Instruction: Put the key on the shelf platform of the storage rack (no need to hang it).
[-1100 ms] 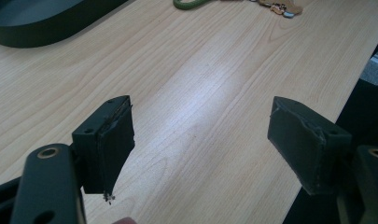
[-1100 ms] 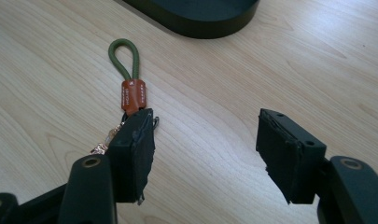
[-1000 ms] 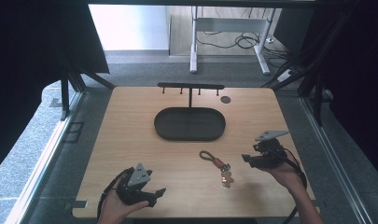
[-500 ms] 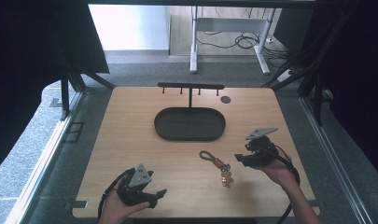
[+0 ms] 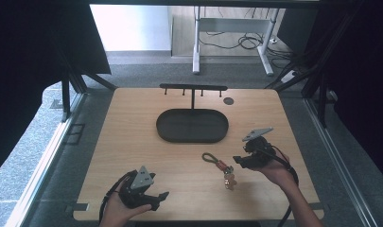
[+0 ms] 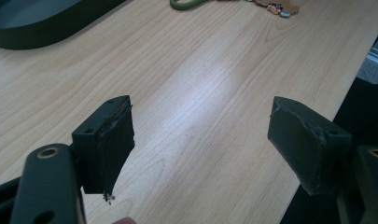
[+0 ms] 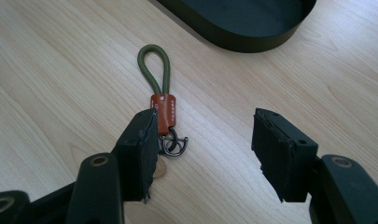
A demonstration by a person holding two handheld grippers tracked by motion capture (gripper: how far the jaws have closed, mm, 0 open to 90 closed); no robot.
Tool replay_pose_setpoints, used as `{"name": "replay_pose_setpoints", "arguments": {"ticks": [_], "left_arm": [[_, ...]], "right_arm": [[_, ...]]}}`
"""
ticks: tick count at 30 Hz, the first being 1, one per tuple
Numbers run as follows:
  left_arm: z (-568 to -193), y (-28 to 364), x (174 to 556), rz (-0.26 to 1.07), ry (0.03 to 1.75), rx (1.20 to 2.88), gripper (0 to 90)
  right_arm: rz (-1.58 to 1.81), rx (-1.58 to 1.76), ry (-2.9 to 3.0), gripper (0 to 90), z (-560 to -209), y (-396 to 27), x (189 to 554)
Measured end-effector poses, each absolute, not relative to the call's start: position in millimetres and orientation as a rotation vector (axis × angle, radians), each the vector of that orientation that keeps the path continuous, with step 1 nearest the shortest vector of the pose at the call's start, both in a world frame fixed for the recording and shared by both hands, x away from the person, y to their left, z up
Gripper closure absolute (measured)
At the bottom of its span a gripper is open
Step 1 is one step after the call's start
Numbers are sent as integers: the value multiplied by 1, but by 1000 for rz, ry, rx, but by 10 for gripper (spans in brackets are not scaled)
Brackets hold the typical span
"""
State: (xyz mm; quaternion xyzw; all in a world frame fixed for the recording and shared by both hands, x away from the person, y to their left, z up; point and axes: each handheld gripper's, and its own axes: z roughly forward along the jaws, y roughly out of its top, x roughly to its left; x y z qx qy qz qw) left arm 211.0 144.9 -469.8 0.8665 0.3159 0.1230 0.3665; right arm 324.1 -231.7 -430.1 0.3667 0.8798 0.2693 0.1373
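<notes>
Right tool (image 5: 239,161) hangs with its jaws wide apart just beside a keychain (image 5: 221,166) lying flat on the wooden desk (image 5: 132,142), seen from the high view; the left tool (image 5: 153,198) rests near the desk's front edge, well apart, with a dark oval tray (image 5: 192,126) and a hook rack (image 5: 193,88) behind. Left gripper view: that tool's jaws gape over bare wood. Right gripper view: the keychain's green cord loop (image 7: 154,65), brown leather sleeve (image 7: 162,108) and metal shackle (image 7: 174,144) lie by the left jaw. It looks light and limp; the stiff leather sleeve seems the surest place to pinch.
</notes>
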Motion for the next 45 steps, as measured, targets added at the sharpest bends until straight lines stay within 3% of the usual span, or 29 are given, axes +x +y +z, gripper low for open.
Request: {"name": "replay_pose_setpoints", "arguments": {"ticks": [19,45], "left_arm": [[-470,146,211,314,813,2222,232],[-470,144,211,314,807,2228,231]], "right_arm": [[729,1011,2622,443,-439,-206,335],[606,1019,2752,542,-482,-183,347]]}}
